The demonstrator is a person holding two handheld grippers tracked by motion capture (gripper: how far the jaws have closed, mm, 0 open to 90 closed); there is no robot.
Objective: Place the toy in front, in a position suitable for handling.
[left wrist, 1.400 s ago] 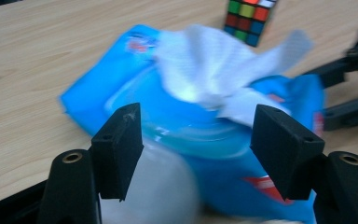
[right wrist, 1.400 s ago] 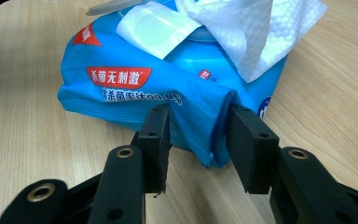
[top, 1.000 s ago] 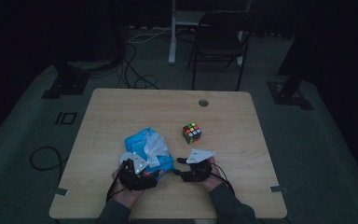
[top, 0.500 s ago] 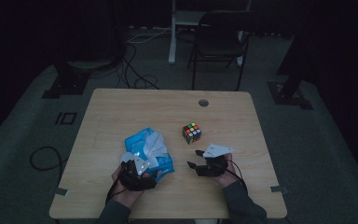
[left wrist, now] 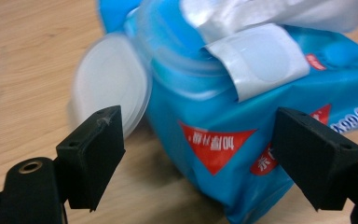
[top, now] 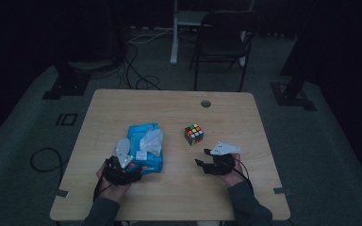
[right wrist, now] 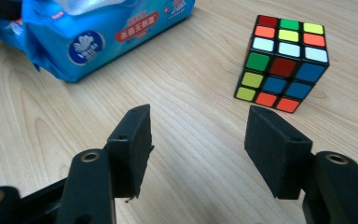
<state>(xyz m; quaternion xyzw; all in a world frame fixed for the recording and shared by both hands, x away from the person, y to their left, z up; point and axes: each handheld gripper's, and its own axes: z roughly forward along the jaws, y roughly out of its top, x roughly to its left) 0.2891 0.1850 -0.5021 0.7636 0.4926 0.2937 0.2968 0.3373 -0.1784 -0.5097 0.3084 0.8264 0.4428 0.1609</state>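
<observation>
Left gripper view: jaws wide apart at the near end of a blue pack of wipes, gripping nothing.

The left gripper has its two black jaws spread, and the wipes pack lies between and just beyond them, with no pad seen pressing on it. The pack's white flip lid hangs open above the jaw on the left side of that view, and a tissue pokes out of the top. The right gripper has its jaws apart over bare table, having just been closing a little with nothing between them. A puzzle cube sits beyond its right-hand jaw, the pack farther off past the other.
</observation>
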